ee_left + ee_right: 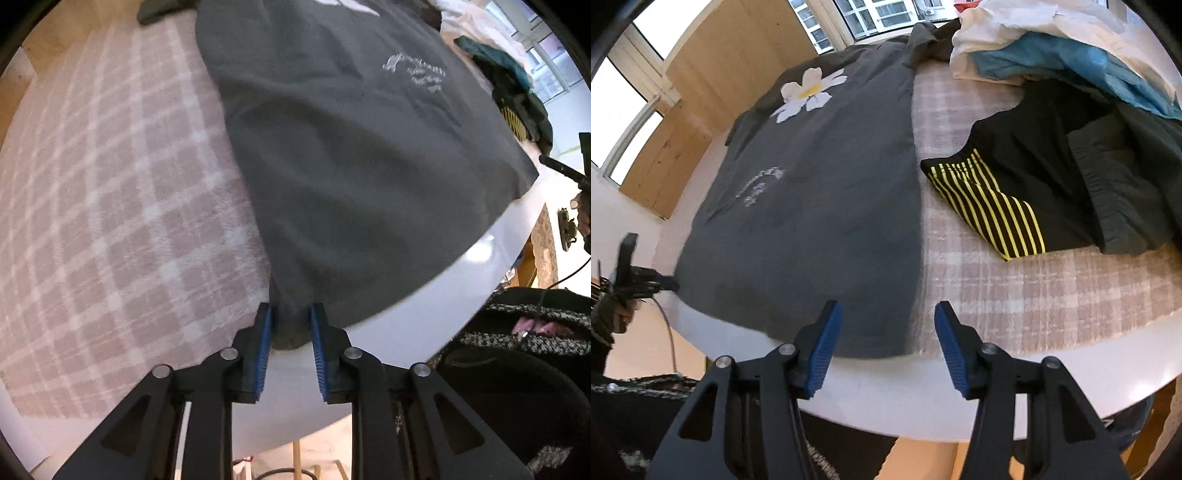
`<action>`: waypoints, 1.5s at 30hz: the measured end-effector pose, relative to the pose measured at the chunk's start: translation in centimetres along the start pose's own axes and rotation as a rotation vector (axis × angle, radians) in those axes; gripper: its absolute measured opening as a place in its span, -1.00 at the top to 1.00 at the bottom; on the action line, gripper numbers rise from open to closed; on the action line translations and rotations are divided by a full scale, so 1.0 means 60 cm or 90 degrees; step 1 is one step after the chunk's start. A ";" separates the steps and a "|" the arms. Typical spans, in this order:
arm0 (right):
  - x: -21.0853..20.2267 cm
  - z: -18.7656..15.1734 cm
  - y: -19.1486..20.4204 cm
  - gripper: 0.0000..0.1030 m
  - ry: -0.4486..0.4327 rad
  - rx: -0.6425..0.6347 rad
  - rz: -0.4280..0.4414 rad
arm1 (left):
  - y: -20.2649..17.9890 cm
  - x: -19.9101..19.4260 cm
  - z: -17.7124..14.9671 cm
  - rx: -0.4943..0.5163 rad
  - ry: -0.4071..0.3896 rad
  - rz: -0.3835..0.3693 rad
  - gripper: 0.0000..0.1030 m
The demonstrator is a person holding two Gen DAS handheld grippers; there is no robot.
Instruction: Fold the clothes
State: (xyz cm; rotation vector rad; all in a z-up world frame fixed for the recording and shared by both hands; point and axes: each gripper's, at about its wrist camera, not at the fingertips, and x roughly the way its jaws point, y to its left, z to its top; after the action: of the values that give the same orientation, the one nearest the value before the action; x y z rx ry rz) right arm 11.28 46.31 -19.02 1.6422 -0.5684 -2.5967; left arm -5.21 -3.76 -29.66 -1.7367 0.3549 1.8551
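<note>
A dark grey T-shirt (351,155) with pale lettering lies spread on the table; in the right wrist view the T-shirt (816,206) shows a white flower print. My left gripper (290,325) is shut on the shirt's near hem corner at the table's front edge. It also shows far left in the right wrist view (670,285), at the shirt's corner. My right gripper (888,325) is open and empty, just above the shirt's other hem corner at the table's near edge. Its tip shows at the far right of the left wrist view (554,162).
A pink checked cloth (110,206) covers the white round table (923,391). A black garment with yellow stripes (993,206), a dark grey garment (1126,192) and a blue and white pile (1052,48) lie on the right. The person's speckled clothing (517,332) is close by.
</note>
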 end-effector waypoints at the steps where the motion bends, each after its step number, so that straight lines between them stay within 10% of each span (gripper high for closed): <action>1: 0.005 -0.002 0.000 0.00 0.003 0.001 0.003 | 0.000 0.006 0.005 -0.004 -0.001 -0.006 0.80; 10: 0.050 -0.009 -0.004 0.00 0.024 -0.009 0.018 | -0.001 -0.038 0.017 -0.014 -0.037 -0.038 0.92; 11: 0.054 -0.009 -0.006 0.14 0.025 -0.006 0.030 | 0.001 -0.045 0.018 -0.018 -0.043 -0.042 0.92; 12: 0.054 -0.007 -0.010 0.90 0.031 0.001 0.047 | 0.001 -0.052 0.021 -0.022 -0.049 -0.048 0.92; 21: -0.115 0.059 -0.019 0.94 -0.066 0.111 0.227 | 0.010 -0.184 0.060 -0.072 -0.123 -0.118 0.92; 27: -0.151 0.024 -0.018 0.95 -0.055 0.099 0.185 | 0.005 -0.217 -0.013 -0.079 -0.099 -0.110 0.92; 37: -0.082 0.002 -0.031 0.94 0.106 0.089 0.037 | 0.006 -0.026 -0.075 -0.108 0.034 -0.125 0.92; 45: -0.078 0.023 -0.022 0.69 0.194 0.033 -0.093 | 0.065 -0.088 -0.057 -0.081 0.069 -0.054 0.75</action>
State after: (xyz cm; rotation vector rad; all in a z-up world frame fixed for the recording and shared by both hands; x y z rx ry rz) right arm 12.43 48.92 -14.82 2.1175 -0.5186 -2.3668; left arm -4.62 -9.94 -25.65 -1.9118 0.2046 1.7615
